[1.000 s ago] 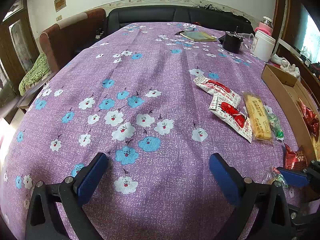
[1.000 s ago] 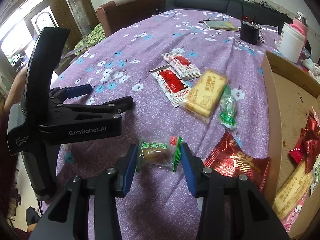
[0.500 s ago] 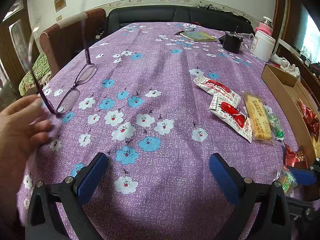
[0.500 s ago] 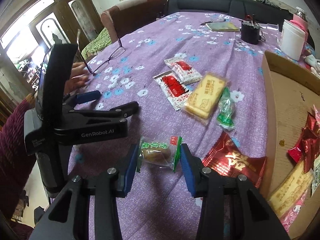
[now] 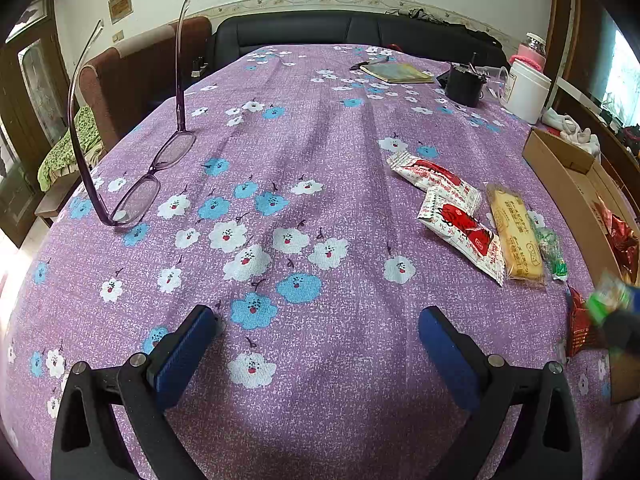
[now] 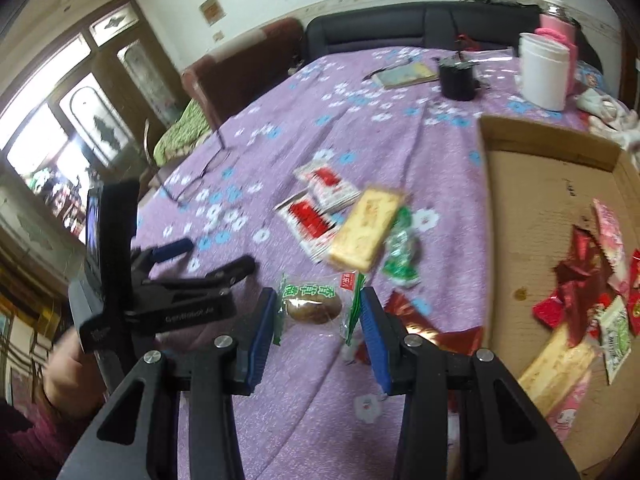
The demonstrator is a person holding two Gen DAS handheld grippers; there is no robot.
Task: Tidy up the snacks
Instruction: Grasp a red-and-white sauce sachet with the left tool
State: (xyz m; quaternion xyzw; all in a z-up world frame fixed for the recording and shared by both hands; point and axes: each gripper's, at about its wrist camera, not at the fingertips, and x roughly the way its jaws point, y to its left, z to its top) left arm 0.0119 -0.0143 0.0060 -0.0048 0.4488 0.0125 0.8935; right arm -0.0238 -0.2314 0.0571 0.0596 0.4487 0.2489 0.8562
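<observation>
My right gripper is shut on a clear snack pack with green print and a brown cake inside, lifted above the purple floral cloth. Under it lies a red foil pack. Two white-and-red sachets, a yellow biscuit pack and a green candy pack lie mid-table. The cardboard box on the right holds several snacks. My left gripper stands open over bare cloth, nothing between its blue pads. In the left wrist view the held pack shows blurred at the right edge.
Purple glasses rest on the cloth at left. At the far end stand a white jar, a black cup and a notebook. Armchair and sofa lie beyond the table edge. A hand and sleeve hold the left gripper.
My right gripper has risen and swung toward the box with the cake pack in it. A hand set glasses on the cloth at left and withdrew. The left gripper stayed still.
</observation>
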